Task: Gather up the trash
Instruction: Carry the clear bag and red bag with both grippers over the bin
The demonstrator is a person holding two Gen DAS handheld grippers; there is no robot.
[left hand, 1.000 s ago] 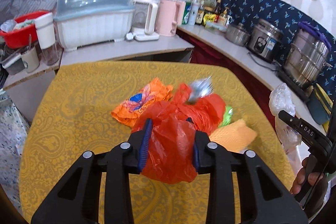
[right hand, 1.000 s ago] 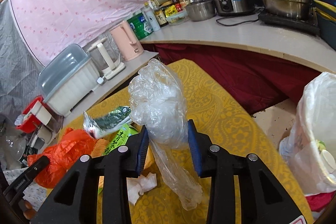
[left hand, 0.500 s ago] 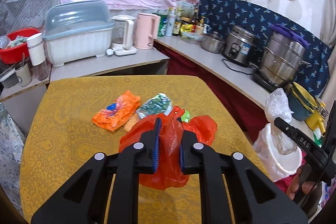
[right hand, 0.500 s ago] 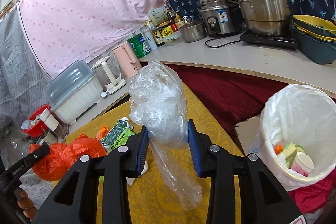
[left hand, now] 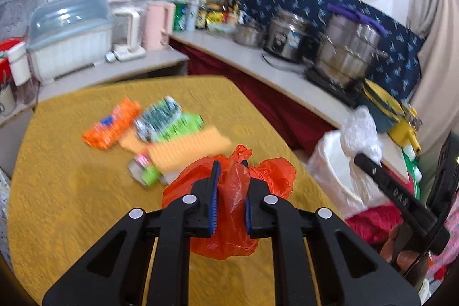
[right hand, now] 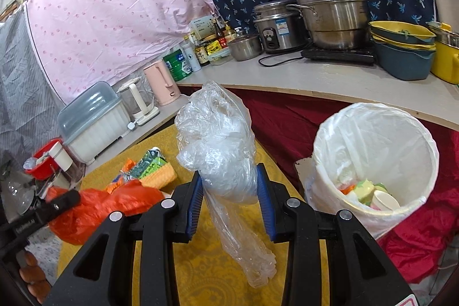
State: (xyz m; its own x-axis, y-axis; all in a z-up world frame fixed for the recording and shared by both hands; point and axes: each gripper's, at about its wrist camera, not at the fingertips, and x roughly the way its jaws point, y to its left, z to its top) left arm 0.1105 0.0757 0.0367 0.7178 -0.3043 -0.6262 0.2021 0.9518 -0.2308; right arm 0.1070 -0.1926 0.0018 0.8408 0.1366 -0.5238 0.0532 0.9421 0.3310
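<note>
Both hands now carry a bag toward the lined trash bin (right hand: 373,162), which shows far more fully in the right wrist view than a second ago, its open mouth just to the right of the right tongs (right hand: 229,185). Those tongs hold the same narrow grip on a crumpled clear plastic bag (right hand: 215,139), whose tail hangs down between the fingers above the edge of the yellow-clothed surface (right hand: 206,277); the grip looks unchanged across the second. The left tongs (left hand: 231,171) have just been closing and now pinch tight on the neck of the orange plastic bag (left hand: 238,191), which has come up off the pile and hangs at the side of the surface nearest the bin. With that bag lifted away, what lay under it shows: an orange wrapper (left hand: 112,124), a green-and-silver snack packet (left hand: 159,116), a ribbed yellow cloth (left hand: 186,148) and a small pink-and-green item (left hand: 146,171) remain on the surface, farther from the bin than either bag. The bin already holds a cup and some scraps. In my judgement this is the carry stage: two pieces are secured and close to the drop, the clear bag nearer the bin's mouth, and at least one more trip is needed for the wrappers left behind. The loose tail of the clear bag could catch the bin's rim.
</note>
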